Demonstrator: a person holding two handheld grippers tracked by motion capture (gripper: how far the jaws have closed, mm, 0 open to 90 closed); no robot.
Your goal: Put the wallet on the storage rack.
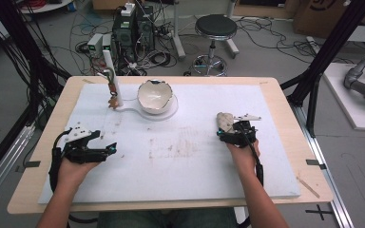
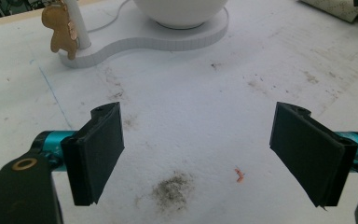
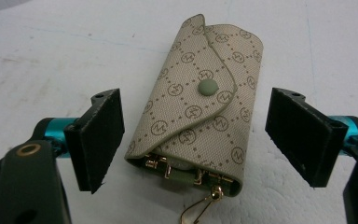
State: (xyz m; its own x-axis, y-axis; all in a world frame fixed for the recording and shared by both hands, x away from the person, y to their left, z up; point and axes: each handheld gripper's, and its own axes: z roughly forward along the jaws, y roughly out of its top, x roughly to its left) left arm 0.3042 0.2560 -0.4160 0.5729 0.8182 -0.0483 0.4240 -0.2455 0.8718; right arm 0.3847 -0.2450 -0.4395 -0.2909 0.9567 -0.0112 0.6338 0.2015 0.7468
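Right gripper view: we see the right gripper (image 3: 193, 140) with jaws wide, straddling the key pouch (image 3: 203, 112); its gold hook is cut off below. Left gripper (image 2: 200, 156) gapes over bare, stained foam mat (image 2: 205, 93).

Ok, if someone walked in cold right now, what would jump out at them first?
Probably the beige monogram key pouch lying snapped shut on the white mat, framed between the right gripper's open jaws but untouched by them. Next, the white bowl on its stand at the far middle of the mat, with a small gingerbread-figure charm hanging on the post beside it. The left gripper hovers open over stained bare mat.
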